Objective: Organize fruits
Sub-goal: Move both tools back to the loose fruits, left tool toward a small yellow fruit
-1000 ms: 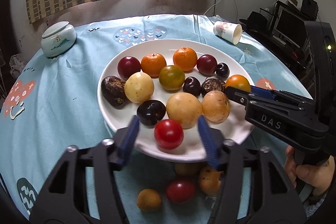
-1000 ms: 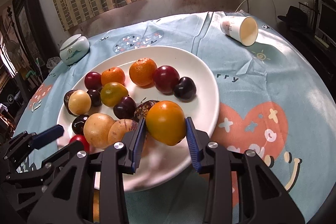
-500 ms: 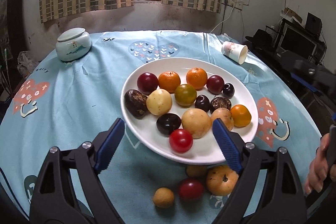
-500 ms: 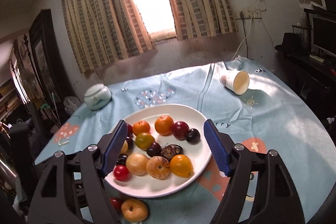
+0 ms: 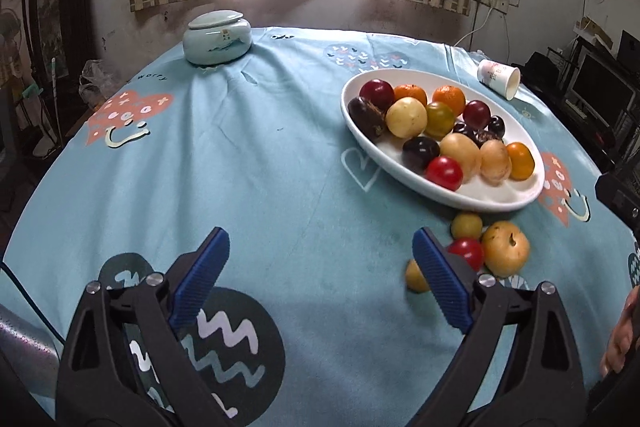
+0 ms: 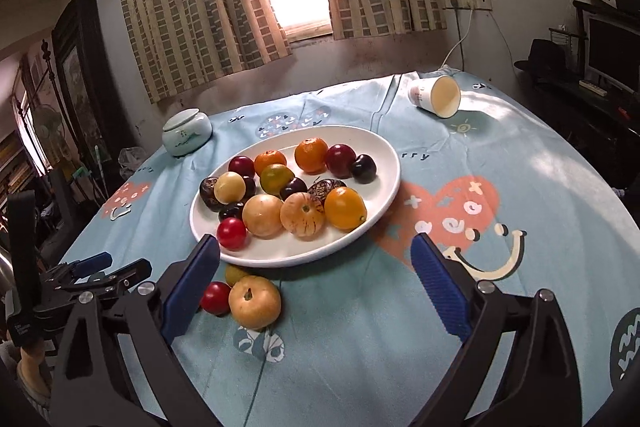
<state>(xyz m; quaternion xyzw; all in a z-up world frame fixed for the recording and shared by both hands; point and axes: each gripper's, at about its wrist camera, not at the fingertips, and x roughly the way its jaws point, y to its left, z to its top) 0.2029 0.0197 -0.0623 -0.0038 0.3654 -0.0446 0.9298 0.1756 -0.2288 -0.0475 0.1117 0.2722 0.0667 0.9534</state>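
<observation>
- The white plate [image 6: 394, 163] sits on the surface [image 6: 500, 131] under a blue patterned cloth and holds most of the fruit, packed close together.
- On its near edge, in the right wrist view, a red tomato [image 6: 231, 233] lies at 7 o'clock, then a pale yellow fruit [image 6: 263, 215], a striped peach-coloured fruit [image 6: 302, 214] and an orange persimmon [image 6: 345, 208] in a row, each touching the next.
- Farther back are two tangerines [image 6: 311, 155], red plums and dark plums (the exact count is hard to read).
- Off the plate, just beside its near rim at 6 o'clock, lie a tan pear-like fruit [image 6: 255, 301], a second red tomato [image 6: 215, 297] touching it, and a small yellow-green fruit [image 6: 236, 273] behind them.
- The left wrist view shows one more small yellow fruit [image 5: 415, 277], partly hidden by a blue pad.
- The right tool [image 6: 316, 275] hangs above the cloth, jaws wide apart, holding nothing.
- The left tool [image 5: 320, 267] is likewise spread wide and empty, well to the plate's 8 o'clock side.
- A paper cup [image 6: 435, 100] lies tipped over at 1 o'clock; a lidded ceramic jar [image 6: 186, 132] stands at 10 o'clock.
</observation>
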